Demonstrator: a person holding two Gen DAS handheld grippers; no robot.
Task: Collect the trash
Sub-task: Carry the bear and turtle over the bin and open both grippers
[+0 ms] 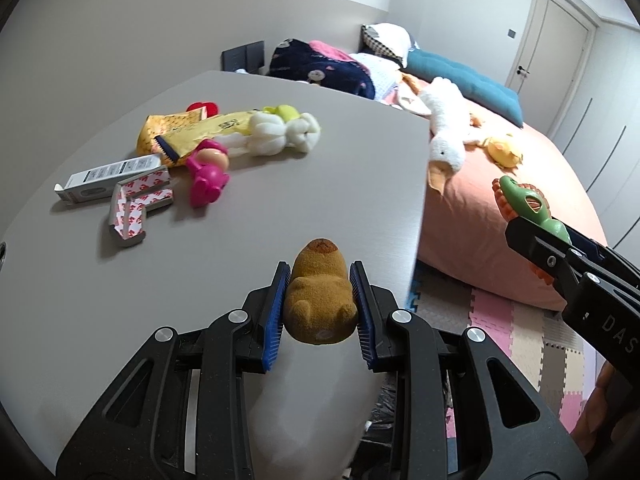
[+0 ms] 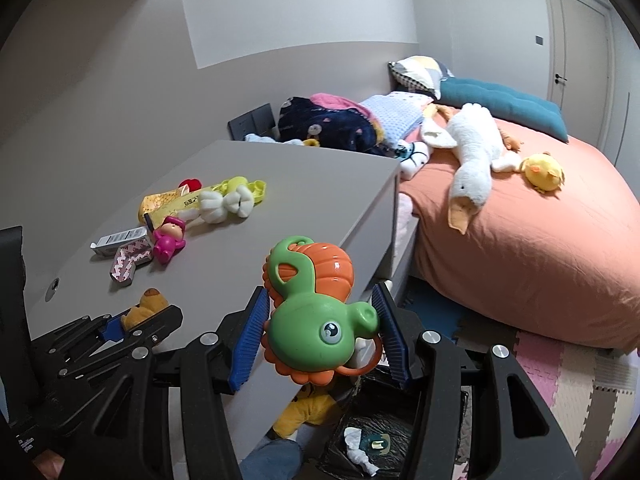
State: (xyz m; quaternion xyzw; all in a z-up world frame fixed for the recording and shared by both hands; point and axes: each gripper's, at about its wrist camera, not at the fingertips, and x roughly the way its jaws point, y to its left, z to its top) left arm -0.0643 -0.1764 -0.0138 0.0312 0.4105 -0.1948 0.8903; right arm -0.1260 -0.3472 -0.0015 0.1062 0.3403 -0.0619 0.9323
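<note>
Both tongs point(image 1: 320, 308) point(image 2: 322, 332) angled downward, loaded

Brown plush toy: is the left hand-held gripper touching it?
Touching. The left wrist view shows both blue pads pressed against the brown plush toy in the left hand-held gripper.

Tabletop point(image 1: 240, 220) plain grey. Left tool point(image 1: 320, 308) black with blue pads, flocked tan-brown bear point(image 1: 320, 300) between them. Right tool point(image 2: 322, 332) same black and blue, around green seahorse toy point(image 2: 316, 320) with orange shell and frills. Pink doll point(image 1: 208, 176); white plush point(image 1: 280, 132); yellow packet point(image 1: 176, 132) with dots; white box point(image 1: 108, 176); white-and-red patterned corner piece point(image 1: 136, 208). Bed point(image 2: 520, 260) salmon-orange; white goose point(image 2: 472, 160) with orange beak; yellow chick point(image 2: 544, 170); teal cushion point(image 2: 500, 100). Floor mat point(image 2: 580, 380) pink, beige, grey puzzle tiles.
</note>
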